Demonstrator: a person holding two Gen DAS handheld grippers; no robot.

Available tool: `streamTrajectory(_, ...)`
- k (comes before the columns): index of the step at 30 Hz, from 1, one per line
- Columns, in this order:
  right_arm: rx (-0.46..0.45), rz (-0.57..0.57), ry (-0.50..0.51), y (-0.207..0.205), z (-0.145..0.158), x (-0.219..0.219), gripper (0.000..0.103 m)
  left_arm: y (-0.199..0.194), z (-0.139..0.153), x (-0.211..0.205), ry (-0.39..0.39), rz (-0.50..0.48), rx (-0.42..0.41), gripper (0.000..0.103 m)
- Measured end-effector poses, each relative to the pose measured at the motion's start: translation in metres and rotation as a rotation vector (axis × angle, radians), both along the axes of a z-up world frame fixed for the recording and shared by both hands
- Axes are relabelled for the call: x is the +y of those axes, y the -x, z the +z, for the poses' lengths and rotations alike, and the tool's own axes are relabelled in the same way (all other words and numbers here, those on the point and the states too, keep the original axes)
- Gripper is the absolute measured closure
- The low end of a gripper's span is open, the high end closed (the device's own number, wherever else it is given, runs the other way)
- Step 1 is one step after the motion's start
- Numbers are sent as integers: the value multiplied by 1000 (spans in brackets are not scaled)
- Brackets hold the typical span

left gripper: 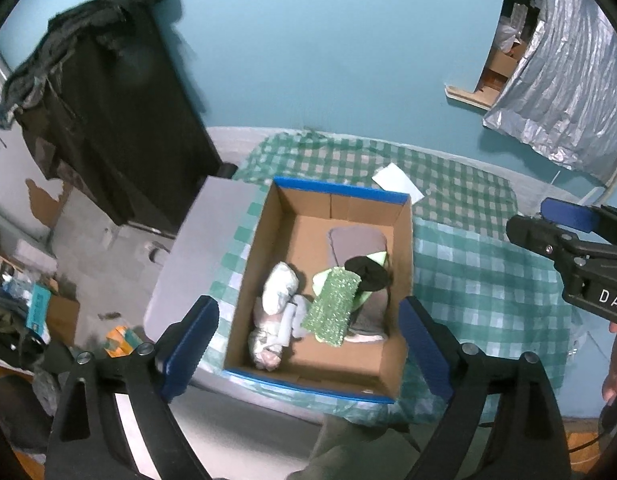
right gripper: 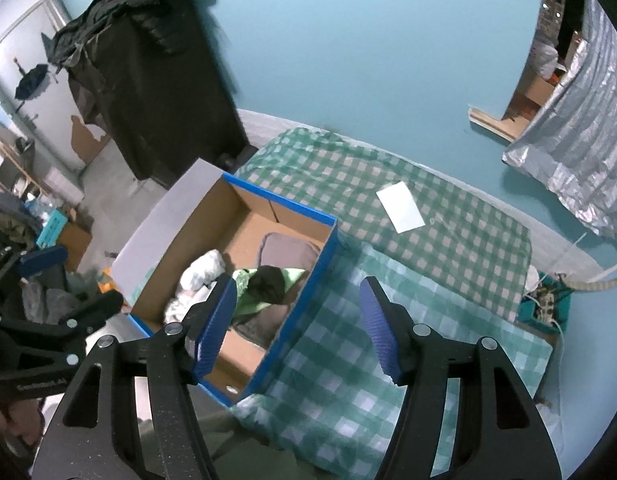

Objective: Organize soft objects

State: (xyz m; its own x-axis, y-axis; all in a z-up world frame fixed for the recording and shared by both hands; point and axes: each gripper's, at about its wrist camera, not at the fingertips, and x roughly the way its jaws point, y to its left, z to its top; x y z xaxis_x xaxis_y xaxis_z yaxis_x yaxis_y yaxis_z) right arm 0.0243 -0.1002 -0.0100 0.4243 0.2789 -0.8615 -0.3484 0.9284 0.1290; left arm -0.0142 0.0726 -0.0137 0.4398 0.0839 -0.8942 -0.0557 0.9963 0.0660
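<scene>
An open cardboard box with a blue rim (left gripper: 404, 248) (right gripper: 308, 256) sits on a green checked cloth. Inside lie white soft bundles (left gripper: 278, 288) (right gripper: 202, 270), a green glittery sponge (left gripper: 334, 308), a black soft item (left gripper: 368, 274) (right gripper: 268, 280), a pale green cloth (right gripper: 248, 302) and grey folded fabric (left gripper: 356, 240) (right gripper: 288, 248). My left gripper (left gripper: 308, 344) hovers above the box's near end, open and empty. My right gripper (right gripper: 296, 320) is open and empty over the box's right wall. It also shows in the left wrist view (left gripper: 548, 224).
The box's grey lid (left gripper: 204, 248) (right gripper: 164, 216) lies left of the box. A white paper (left gripper: 396, 182) (right gripper: 400, 207) rests on the checked cloth (left gripper: 488, 292) (right gripper: 428, 248). A black cabinet draped with dark clothes (left gripper: 108, 120) (right gripper: 164, 80) stands at back left. Clutter covers the floor at left.
</scene>
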Motion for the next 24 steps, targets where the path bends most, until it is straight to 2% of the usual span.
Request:
streamTrajectory(5,12,-22,-22,8,1,-11,39,6,7,-12,-23,-19,-19,11)
streamTrajectory(24,0,-41,-35,17,8,-21,39,12,1,-32,-44,-43,15,11)
